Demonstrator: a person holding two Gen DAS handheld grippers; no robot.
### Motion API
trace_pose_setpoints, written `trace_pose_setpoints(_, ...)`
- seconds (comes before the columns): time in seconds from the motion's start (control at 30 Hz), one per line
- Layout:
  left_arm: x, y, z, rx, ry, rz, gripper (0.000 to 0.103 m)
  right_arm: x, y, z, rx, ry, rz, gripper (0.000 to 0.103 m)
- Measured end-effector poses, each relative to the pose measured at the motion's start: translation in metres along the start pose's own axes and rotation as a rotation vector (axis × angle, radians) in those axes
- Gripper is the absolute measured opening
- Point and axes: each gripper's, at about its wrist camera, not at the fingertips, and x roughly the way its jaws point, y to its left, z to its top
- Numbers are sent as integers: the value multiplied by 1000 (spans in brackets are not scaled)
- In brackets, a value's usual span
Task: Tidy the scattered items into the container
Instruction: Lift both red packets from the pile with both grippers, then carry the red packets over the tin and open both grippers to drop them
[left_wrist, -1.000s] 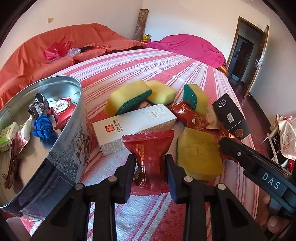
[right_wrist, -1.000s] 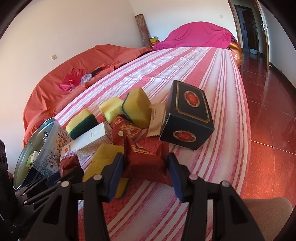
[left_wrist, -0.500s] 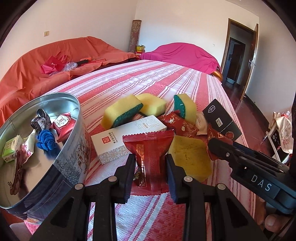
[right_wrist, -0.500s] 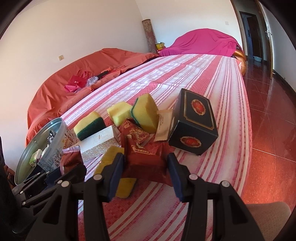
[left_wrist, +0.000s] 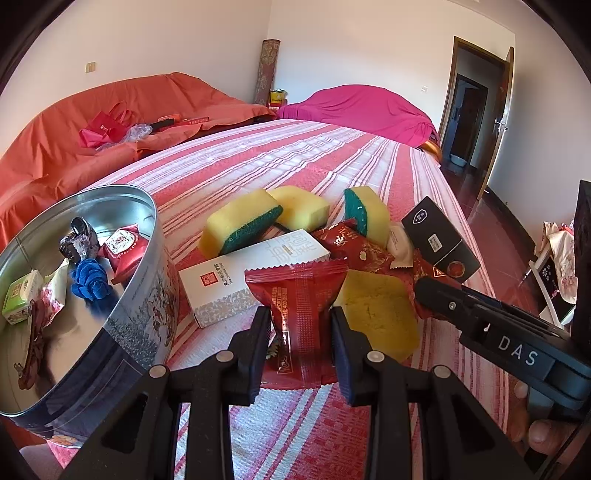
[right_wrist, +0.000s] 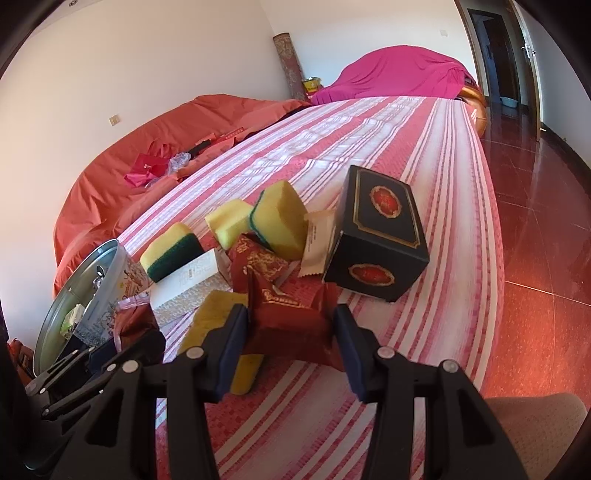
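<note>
My left gripper (left_wrist: 299, 332) is shut on a red snack packet (left_wrist: 301, 306) and holds it above the striped cloth, right of the round metal tin (left_wrist: 129, 295). The tin holds a blue cloth flower, a red packet and a green box. My right gripper (right_wrist: 291, 328) is shut on a dark red packet (right_wrist: 291, 317), lifted over a flat yellow sponge (right_wrist: 218, 314). The tin also shows at the left of the right wrist view (right_wrist: 85, 295).
Scattered on the striped cloth are a white box (left_wrist: 255, 273), several yellow-green sponges (left_wrist: 240, 225), red packets (left_wrist: 343, 240), a cream sachet (right_wrist: 317, 243) and a black box (right_wrist: 380, 243). The cloth's edge and the red floor (right_wrist: 546, 258) lie to the right.
Both grippers have risen with their packets still held. The tin and the pile sit lower and farther in both views. Nothing on the cloth has moved.
</note>
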Motion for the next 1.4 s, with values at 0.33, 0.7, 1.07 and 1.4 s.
trace_pose_setpoints(0.33, -13, -4, -1, 25, -66, -1, 35, -2, 4, -1, -26, -10, 13, 49)
trace_pose_setpoints(0.7, -59, 24, 15, -30, -183, 14, 35, -9, 42, 8, -68, -19, 95, 49)
trace_pose_setpoints(1.07, -92, 132, 38, -255, -179, 171, 35, -10, 144, 21, -201, 13, 299, 49)
trace_pose_setpoints(1.4, -72, 206, 15, -430, 7, 271, 35, 22, 212, 11, -330, 121, 374, 50)
